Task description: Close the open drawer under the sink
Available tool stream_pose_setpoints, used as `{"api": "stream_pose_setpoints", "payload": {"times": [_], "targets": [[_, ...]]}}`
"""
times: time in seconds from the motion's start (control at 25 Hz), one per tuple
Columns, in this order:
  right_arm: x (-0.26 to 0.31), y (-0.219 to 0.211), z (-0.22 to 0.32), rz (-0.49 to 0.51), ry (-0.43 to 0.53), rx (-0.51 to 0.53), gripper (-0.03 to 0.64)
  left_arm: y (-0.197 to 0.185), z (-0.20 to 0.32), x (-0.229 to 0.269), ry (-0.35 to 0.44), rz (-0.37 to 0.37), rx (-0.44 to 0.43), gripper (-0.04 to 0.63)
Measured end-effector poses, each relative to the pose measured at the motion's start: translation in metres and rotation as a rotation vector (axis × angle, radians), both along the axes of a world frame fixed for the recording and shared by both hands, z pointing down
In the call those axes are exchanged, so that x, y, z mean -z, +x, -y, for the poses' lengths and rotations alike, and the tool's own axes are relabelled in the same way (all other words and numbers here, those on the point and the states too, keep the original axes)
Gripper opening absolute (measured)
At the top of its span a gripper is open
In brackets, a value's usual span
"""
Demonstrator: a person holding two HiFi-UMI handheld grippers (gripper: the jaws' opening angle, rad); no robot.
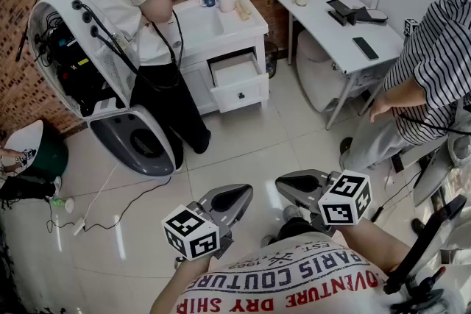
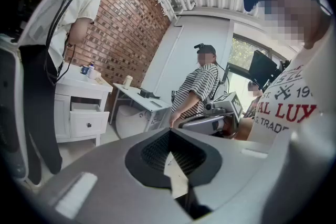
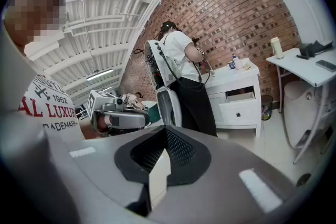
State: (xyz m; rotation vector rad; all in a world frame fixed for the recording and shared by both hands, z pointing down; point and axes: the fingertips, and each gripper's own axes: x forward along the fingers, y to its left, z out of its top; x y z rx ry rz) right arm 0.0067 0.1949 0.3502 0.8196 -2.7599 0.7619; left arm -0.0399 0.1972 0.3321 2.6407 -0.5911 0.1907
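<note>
Open sink-cabinet drawer (image 1: 237, 76): likely light, rigid, free-sliding; push flat on front beside knob (image 1: 241, 95); left hand-held gripper (image 1: 247, 192) and right hand-held gripper (image 1: 280, 181) closed, empty.

The person wears a white T-shirt (image 1: 294, 283) printed with red and black lettering. The left gripper (image 1: 234, 196) and right gripper (image 1: 298, 184) have smooth grey shells with black ribbed pads (image 3: 181, 152). Each carries a white cube (image 1: 191, 233) with black square markers.
</note>
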Motion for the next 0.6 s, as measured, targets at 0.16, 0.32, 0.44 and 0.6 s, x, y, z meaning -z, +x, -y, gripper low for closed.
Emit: {"api": "stream_pose_setpoints", "payload": {"times": [0.16, 0.32, 0.44, 0.6], "targets": [[-0.001, -0.003, 0.001, 0.000, 0.010, 0.009, 0.008, -0.006, -0.001, -0.002, -0.003, -0.004, 0.030, -0.018], [-0.002, -0.012, 0.005, 0.000, 0.010, 0.027, 0.008, -0.015, 0.002, -0.006, -0.009, -0.006, 0.042, -0.018], [-0.002, -0.016, 0.010, 0.009, 0.025, 0.031, 0.008, -0.019, 0.008, -0.008, -0.002, -0.004, 0.053, -0.018], [0.001, -0.014, 0.029, 0.028, 0.048, 0.019, 0.008, -0.023, 0.023, -0.010, 0.003, 0.004, 0.064, -0.018]]}}
